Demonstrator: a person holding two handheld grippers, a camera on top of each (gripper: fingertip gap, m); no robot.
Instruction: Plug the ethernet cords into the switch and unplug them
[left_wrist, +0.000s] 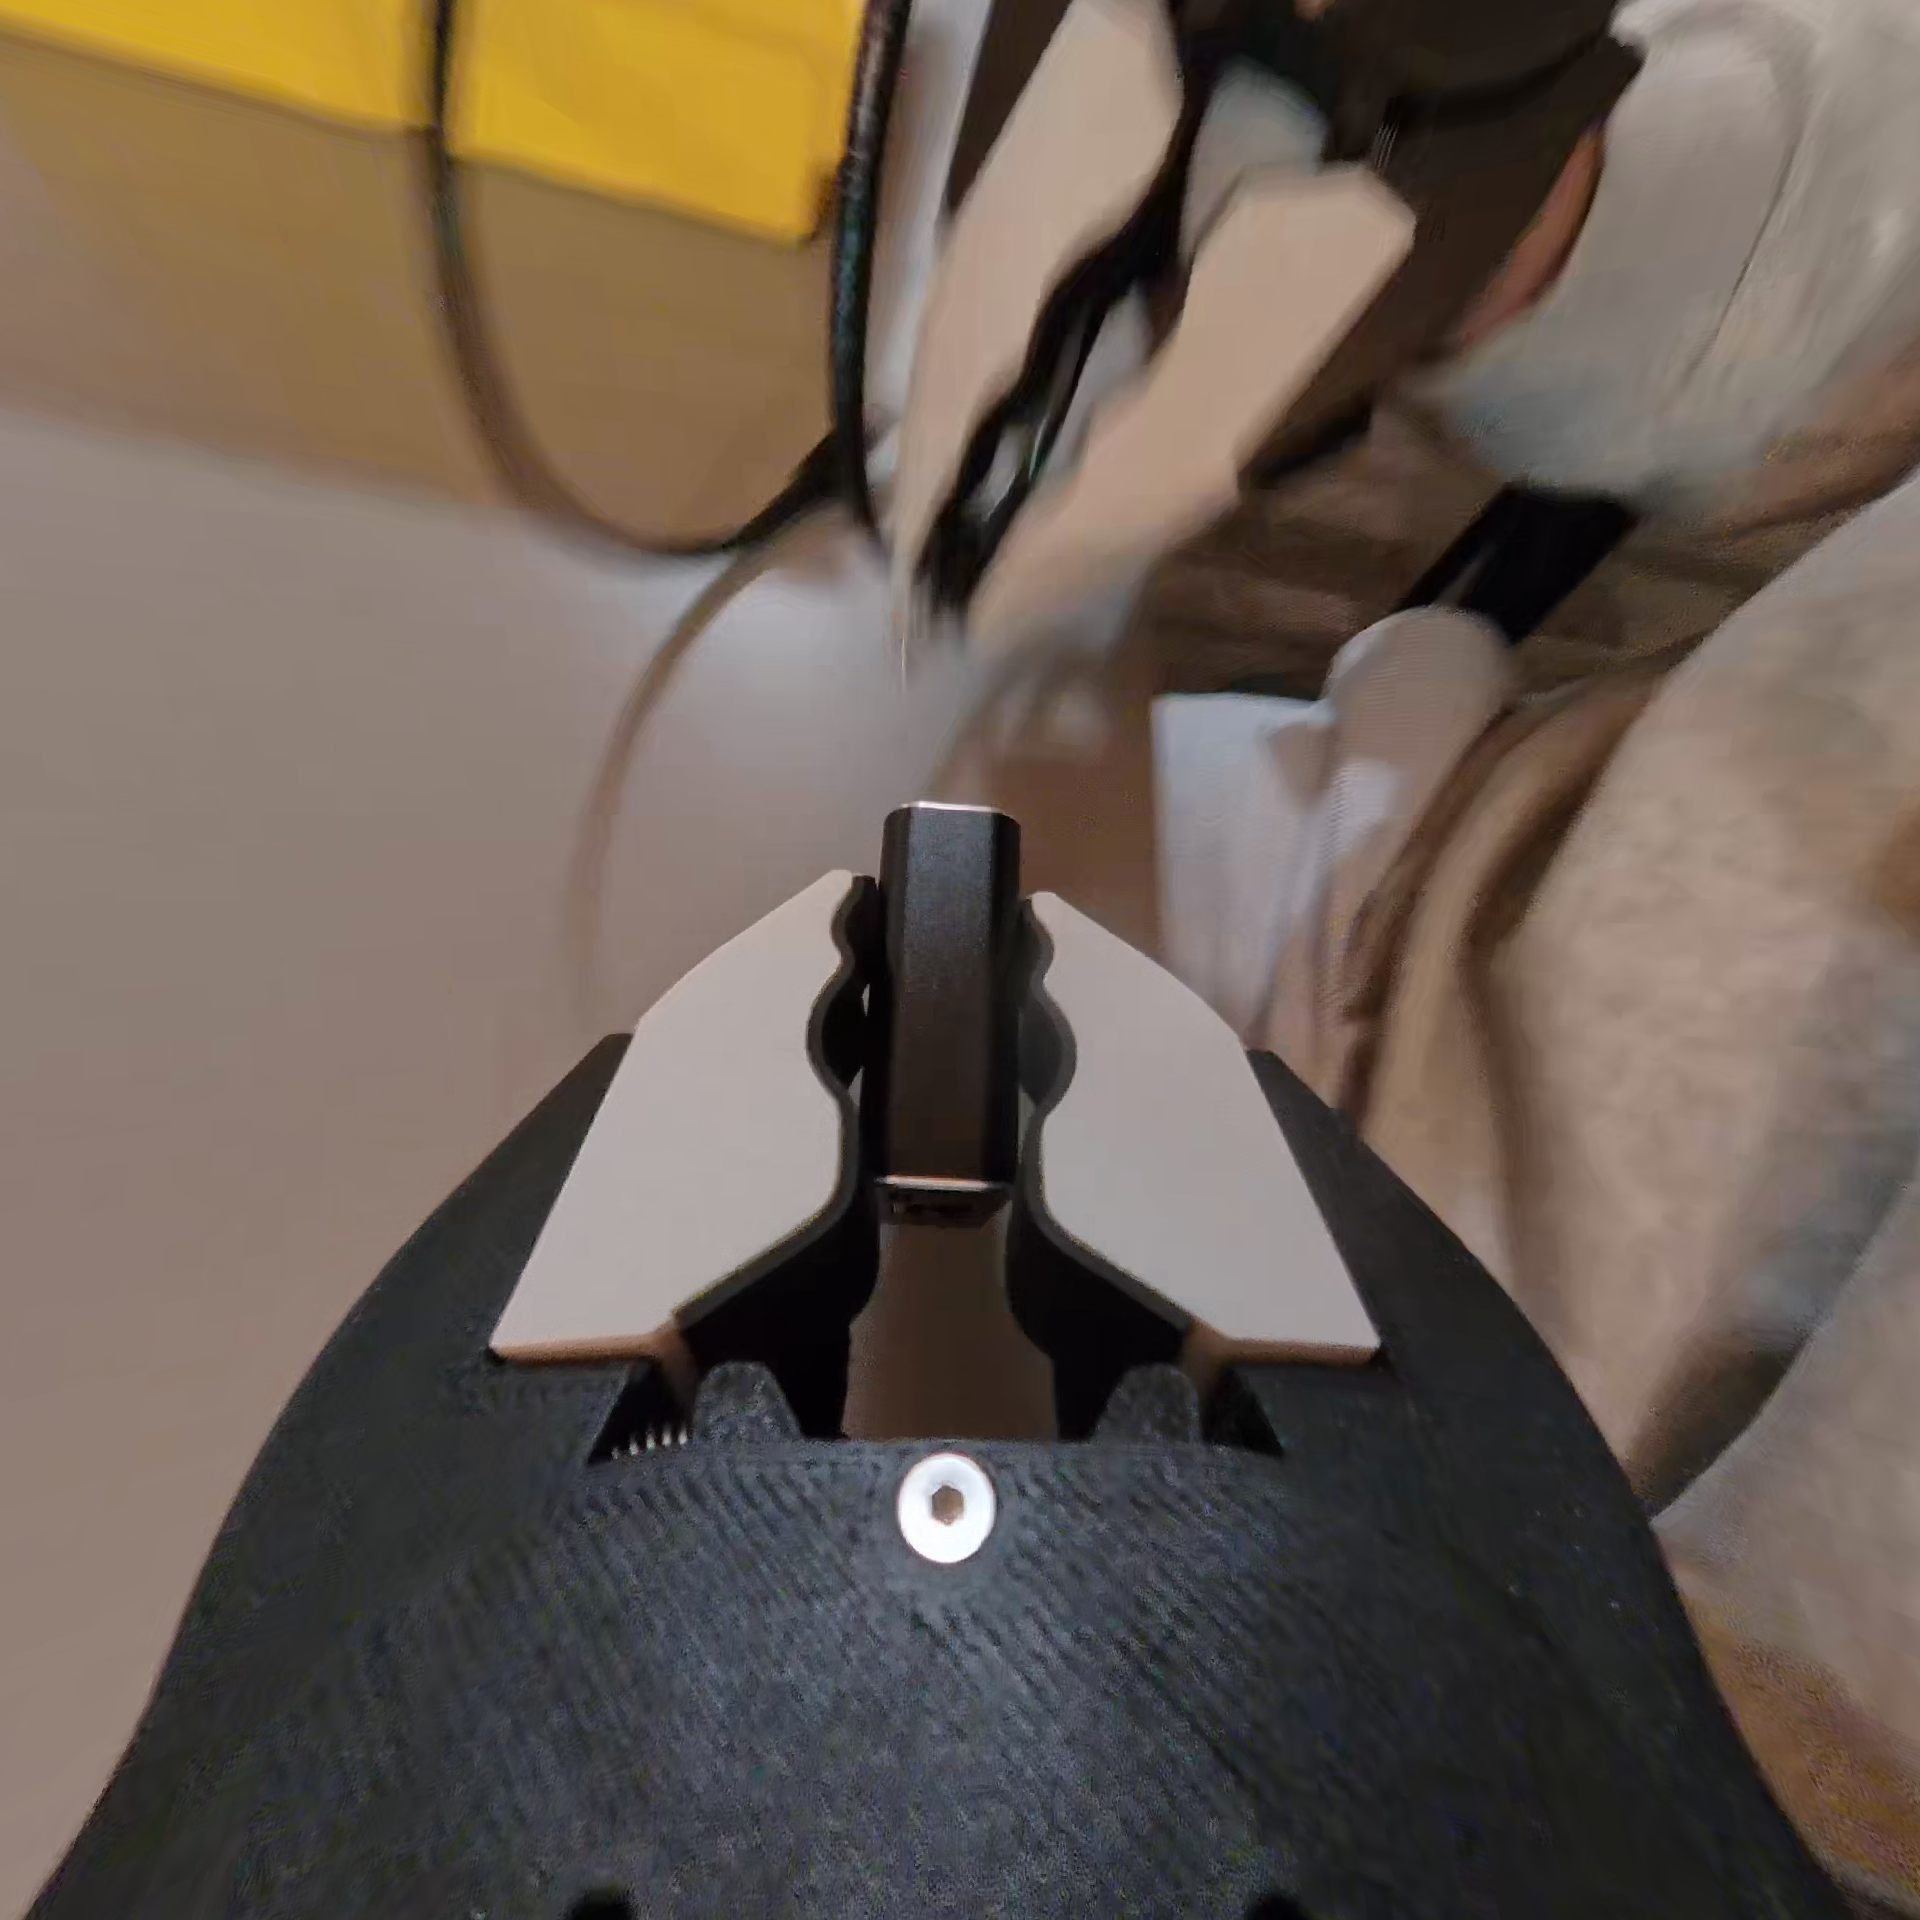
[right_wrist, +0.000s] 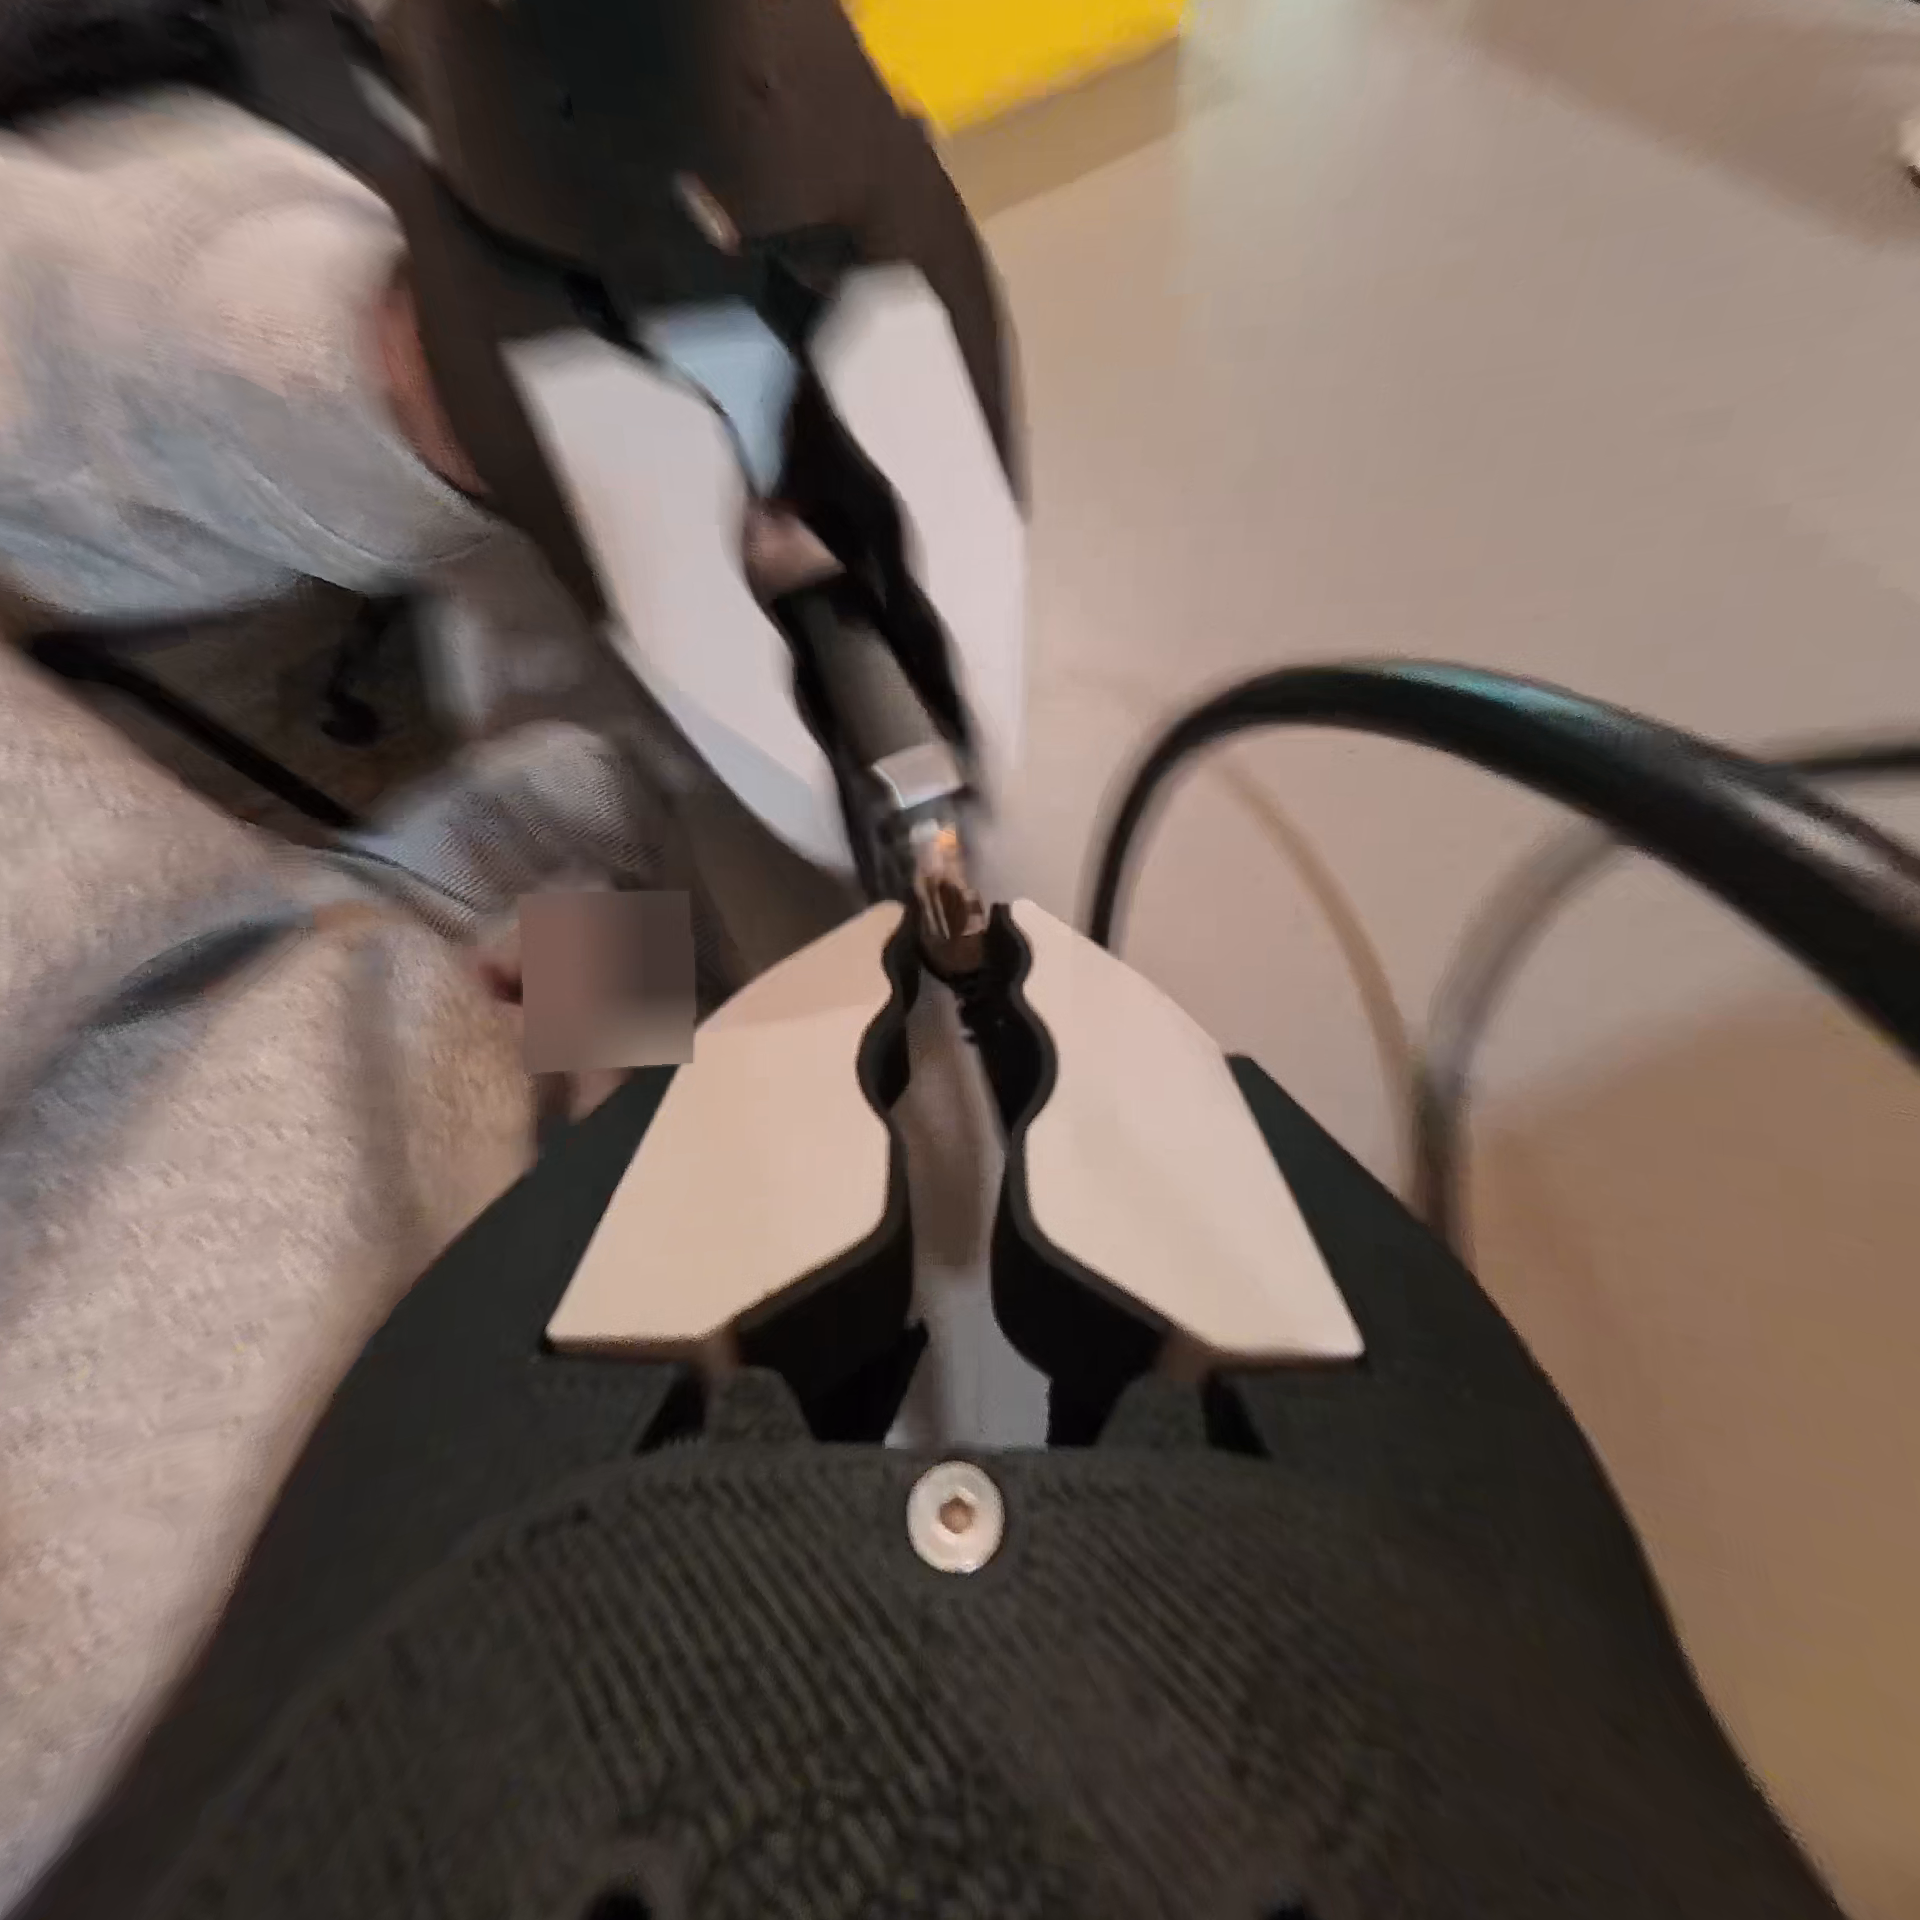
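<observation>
Right gripper (left_wrist: 940, 582) is motion-blurred in left wrist view; what it pinches can't be made out there. Cord (right_wrist: 1558, 748) is cut off at frame's right edge. Yellow block (left_wrist: 623, 104) is cropped at top.

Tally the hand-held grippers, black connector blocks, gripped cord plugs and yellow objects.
Hand-held grippers: 2 (left hand-held gripper, right hand-held gripper)
Black connector block: 1
Gripped cord plug: 1
Yellow object: 1
Total: 5

an indoor workspace of unclear kind: a plain beige surface (left_wrist: 260, 831), a yellow box (left_wrist: 644, 94) and loose black cables (right_wrist: 1558, 748) across it.
</observation>
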